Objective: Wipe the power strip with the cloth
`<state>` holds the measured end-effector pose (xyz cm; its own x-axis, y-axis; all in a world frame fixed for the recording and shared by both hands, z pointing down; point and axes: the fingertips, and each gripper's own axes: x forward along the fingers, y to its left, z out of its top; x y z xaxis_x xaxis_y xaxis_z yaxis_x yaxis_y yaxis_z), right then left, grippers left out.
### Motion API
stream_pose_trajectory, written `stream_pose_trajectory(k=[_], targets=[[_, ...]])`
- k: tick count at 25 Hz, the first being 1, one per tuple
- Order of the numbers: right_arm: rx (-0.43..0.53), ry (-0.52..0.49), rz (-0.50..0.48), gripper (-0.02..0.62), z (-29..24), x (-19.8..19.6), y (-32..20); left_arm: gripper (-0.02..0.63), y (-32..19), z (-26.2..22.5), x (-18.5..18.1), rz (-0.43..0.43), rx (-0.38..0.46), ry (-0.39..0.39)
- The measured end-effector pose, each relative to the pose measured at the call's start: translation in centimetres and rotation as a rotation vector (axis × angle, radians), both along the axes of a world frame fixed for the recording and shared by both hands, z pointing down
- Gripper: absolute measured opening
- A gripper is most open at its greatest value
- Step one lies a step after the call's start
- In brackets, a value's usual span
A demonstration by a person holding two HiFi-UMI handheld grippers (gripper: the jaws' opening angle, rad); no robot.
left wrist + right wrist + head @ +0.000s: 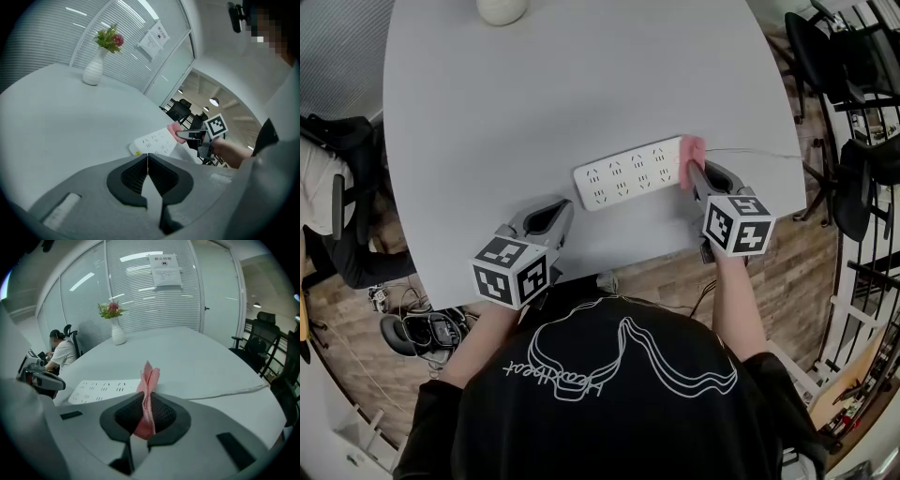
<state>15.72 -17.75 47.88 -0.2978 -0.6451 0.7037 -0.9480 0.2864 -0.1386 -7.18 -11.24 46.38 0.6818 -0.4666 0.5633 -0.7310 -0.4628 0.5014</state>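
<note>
Cloth (pixel 694 148), pink, sits pinched in the right gripper (pixel 693 169), touching the power strip's (pixel 630 173) cord end. The strip stretches leftward from it, ahead of the left gripper (pixel 565 212), which is closed and empty.

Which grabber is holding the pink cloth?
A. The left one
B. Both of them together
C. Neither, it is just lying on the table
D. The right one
D. In the right gripper view, the right gripper has its jaws pinched on the pink cloth. The left gripper has its jaws shut together with nothing between them.
</note>
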Motion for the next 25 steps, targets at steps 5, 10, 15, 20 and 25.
stream_pose_trajectory(k=[5,10,15,20,25], targets=[[-0.003,-0.024,0.017,0.041,0.1,0.6,-0.3,0.015,-0.3,-0.1,0.2,-0.008,0.003,-0.003],[0.027,-0.044,0.015,0.04,-1.2,0.0,-0.1,0.015,-0.2,-0.7,0.3,-0.018,0.01,0.007],[0.044,-0.099,-0.032,0.04,-2.5,-2.5,0.2,0.015,-0.2,-0.9,0.1,-0.03,0.02,0.015],[0.042,-0.183,-0.128,0.041,-3.5,-6.8,0.9,0.015,0.0,-1.1,-0.2,-0.029,0.029,0.024],[0.019,-0.214,-0.219,0.041,-3.3,-10.4,1.8,0.015,0.4,-1.1,-0.6,-0.042,0.031,0.022]])
